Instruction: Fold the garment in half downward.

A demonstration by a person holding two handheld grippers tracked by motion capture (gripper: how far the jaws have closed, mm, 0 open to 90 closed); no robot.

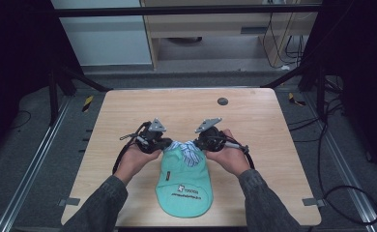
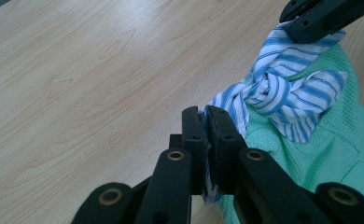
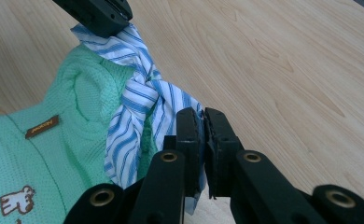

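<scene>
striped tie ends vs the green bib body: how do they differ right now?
The blue-and-white striped fabric ties are thin, smooth and knotted together; the mint-green waffle-knit bib is broad and lies flat on the light wooden table. Each tie end is clamped, one by the left claw, one by the right claw; the bib body is ungripped. The bib carries a printed logo; the ties bear plain stripes. Both are soft cloth, one garment.

A small mint-green knitted garment (image 1: 184,186) lies flat on the light wooden table (image 1: 254,125), near its front edge, with white lettering and a small figure printed across its lower part and a little brown label (image 3: 42,127) sewn on the fabric. At its far end, two blue-and-white striped cloth ties (image 2: 283,93) are crossed into a loose knot, each end pulled outward to one side.
</scene>
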